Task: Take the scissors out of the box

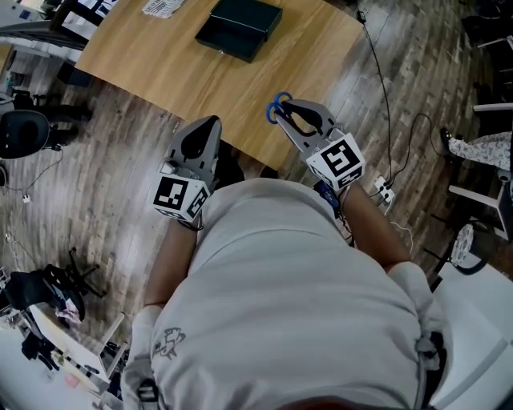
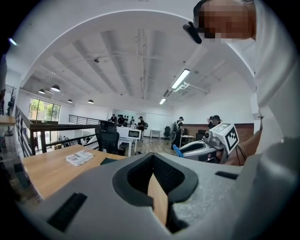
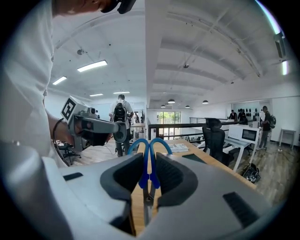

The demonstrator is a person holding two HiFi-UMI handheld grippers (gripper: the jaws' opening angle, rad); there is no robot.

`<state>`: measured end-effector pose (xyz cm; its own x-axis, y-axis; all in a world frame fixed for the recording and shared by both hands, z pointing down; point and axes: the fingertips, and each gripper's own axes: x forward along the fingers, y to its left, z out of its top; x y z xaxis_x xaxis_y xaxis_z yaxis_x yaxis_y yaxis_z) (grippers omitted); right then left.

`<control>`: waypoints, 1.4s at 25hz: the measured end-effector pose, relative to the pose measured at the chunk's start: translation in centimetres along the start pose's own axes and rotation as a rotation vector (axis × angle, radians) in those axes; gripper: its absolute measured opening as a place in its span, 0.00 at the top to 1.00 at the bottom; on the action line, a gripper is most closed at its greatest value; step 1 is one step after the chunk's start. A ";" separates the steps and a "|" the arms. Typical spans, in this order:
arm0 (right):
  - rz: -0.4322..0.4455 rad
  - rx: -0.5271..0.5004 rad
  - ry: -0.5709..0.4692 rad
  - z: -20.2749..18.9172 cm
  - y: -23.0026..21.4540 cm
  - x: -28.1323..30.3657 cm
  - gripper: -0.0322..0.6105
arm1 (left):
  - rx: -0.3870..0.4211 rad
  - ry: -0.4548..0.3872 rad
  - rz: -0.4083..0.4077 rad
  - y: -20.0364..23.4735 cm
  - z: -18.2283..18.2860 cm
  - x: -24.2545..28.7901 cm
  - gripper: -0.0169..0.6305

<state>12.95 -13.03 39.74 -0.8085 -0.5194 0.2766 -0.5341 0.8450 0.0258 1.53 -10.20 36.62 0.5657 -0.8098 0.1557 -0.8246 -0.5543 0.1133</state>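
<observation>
My right gripper [image 1: 287,106] is shut on a pair of scissors [image 1: 277,106], held in the air over the near edge of the wooden table [image 1: 160,72]. The blue handles [image 3: 150,146] stick out past the fingertips, and the blades run back between the pads. My left gripper [image 1: 208,122] hangs beside it, to the left, over the floor near the table edge. Its jaws are shut with nothing between them [image 2: 152,159]. The dark box [image 1: 239,28] lies closed at the far side of the table, well away from both grippers.
A stack of papers [image 1: 164,7] lies to the left of the box. A black cable [image 1: 383,88] runs across the wood floor to a power strip [image 1: 383,190] on the right. Office chairs [image 2: 108,138], desks and several people stand farther back.
</observation>
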 end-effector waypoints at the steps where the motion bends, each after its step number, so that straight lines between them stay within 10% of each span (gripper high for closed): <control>1: 0.006 0.001 -0.005 0.1 0.4 0.0 0.81 | 0.004 0.007 0.001 -0.2 0.0 -0.5 0.97; 35: -0.116 0.000 -0.010 0.0 21.7 -6.1 0.80 | 0.058 -0.017 -0.094 -3.2 -1.8 -22.7 0.97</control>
<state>6.30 8.49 38.57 -0.7439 -0.6146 0.2625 -0.6239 0.7794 0.0566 -8.63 10.31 34.49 0.6406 -0.7568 0.1299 -0.7673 -0.6375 0.0699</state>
